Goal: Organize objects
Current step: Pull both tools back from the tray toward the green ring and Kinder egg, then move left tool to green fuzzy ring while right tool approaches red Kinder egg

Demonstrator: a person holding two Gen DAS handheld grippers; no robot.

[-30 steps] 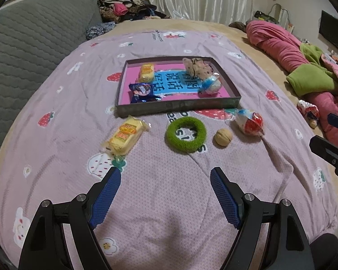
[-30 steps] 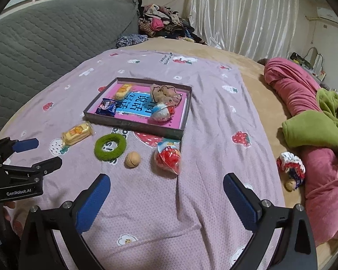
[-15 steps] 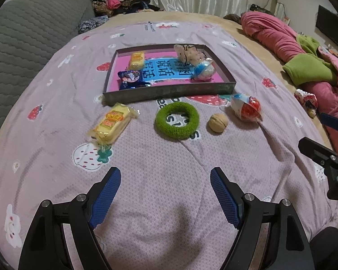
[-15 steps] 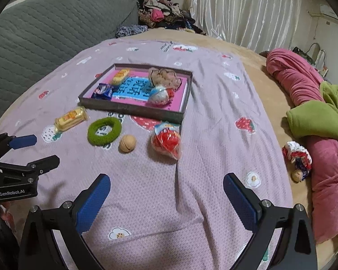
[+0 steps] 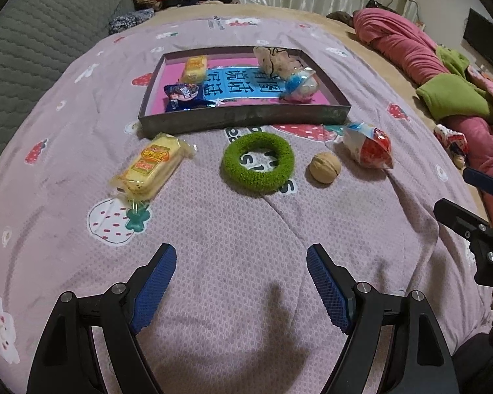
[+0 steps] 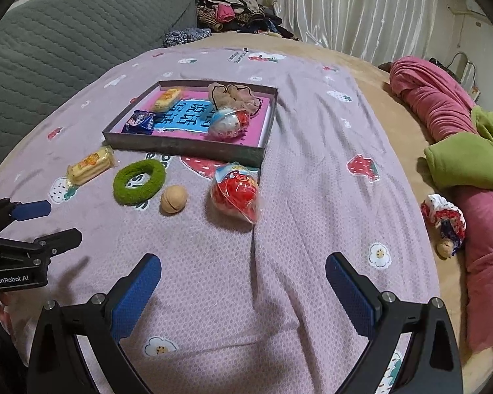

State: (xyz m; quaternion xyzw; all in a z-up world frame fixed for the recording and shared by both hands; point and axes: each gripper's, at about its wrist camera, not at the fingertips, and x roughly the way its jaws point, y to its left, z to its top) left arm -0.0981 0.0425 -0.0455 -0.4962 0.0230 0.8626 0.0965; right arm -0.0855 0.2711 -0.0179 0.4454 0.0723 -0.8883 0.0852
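The shallow grey cardboard tray with a pink and blue printed floor [image 5: 246, 120] rests on the lilac strawberry-print bedspread [image 5: 246, 236] and serves as the reference point. Inside it lie a small yellow wrapped cake [image 5: 195, 69], a dark blue snack packet [image 5: 182, 96], a beige plush toy [image 5: 274, 60] and a blue-and-white egg-shaped toy in clear wrap [image 5: 299, 86].

Four items lie on the bedspread outside the tray's near wall. The yellow wrapped sponge cake [image 5: 151, 167] lies just off the tray's near left corner. The green fuzzy ring [image 5: 258, 161] lies close in front of the wall's middle. The round tan walnut [image 5: 325, 172] sits just right of the ring, apart from it. The red egg-shaped toy in clear wrap [image 5: 368, 149] lies just off the near right corner.

The left gripper [image 5: 241, 264] hangs over bare bedspread, jaws spread wide with nothing between them. The ring lies ahead of it, well apart and roughly on its centre line.

The right gripper [image 6: 243, 271] is likewise spread wide and empty over bare cloth. The red egg toy [image 6: 235, 192] lies ahead of it, apart, with the walnut [image 6: 173, 198] to that toy's left.

A rolled pink and green quilt [image 6: 460, 151] lies far right of the tray.
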